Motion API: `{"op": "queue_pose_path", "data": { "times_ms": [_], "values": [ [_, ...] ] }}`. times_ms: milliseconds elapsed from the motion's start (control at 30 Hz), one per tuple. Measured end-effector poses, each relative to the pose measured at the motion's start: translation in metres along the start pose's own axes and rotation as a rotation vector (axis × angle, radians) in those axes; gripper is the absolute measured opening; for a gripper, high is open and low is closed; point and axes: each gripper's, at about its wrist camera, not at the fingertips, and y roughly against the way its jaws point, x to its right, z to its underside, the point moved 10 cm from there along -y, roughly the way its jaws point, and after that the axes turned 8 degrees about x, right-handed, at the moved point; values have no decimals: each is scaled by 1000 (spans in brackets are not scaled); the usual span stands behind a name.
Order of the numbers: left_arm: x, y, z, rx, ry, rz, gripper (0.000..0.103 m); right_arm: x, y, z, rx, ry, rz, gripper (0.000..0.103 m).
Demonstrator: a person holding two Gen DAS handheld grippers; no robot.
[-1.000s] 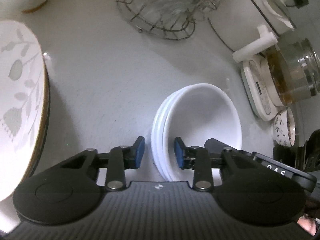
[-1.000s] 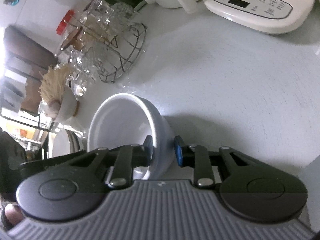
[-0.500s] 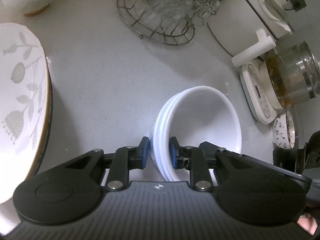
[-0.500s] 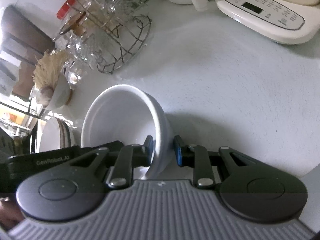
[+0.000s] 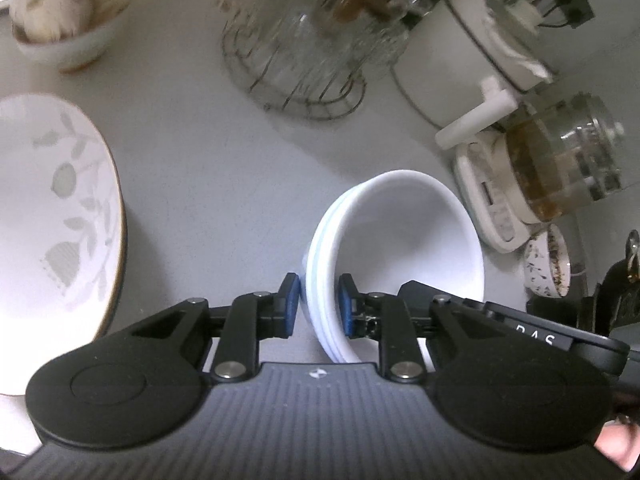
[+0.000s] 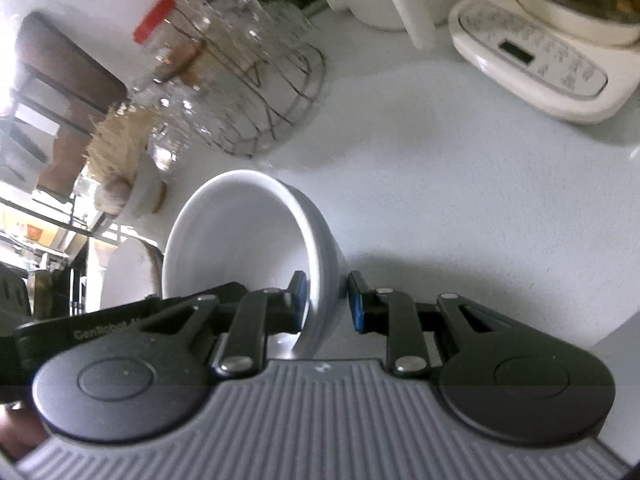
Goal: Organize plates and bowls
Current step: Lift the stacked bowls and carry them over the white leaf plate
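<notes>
A stack of white bowls (image 5: 396, 240) is held above the grey counter, one gripper on each side of its rim. My left gripper (image 5: 319, 304) is shut on the rim's near wall, one blue pad outside, one inside. My right gripper (image 6: 327, 300) straddles the opposite wall of the bowl stack (image 6: 248, 240) with its jaws a little parted, the right pad clear of the wall. A white plate with grey leaf print (image 5: 52, 216) lies at the left in the left wrist view.
A wire rack of glass cups (image 5: 304, 52) stands at the back. A white jug (image 5: 472, 60), a glass kettle on a white base (image 5: 560, 164) and a small patterned cup (image 5: 548, 268) stand to the right. A small bowl of garlic (image 5: 60, 36) sits at the back left.
My left gripper closed on the bowl stack's rim. The stack has risen and tilted with both grippers; the right gripper's jaws have opened slightly.
</notes>
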Motion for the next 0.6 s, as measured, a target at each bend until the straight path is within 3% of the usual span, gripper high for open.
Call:
{"op": "queue_pose_path", "data": {
  "times_ms": [600],
  "values": [
    [7, 78, -20, 76, -29, 10, 26, -53, 41, -14, 75, 29, -33, 25]
  ]
}}
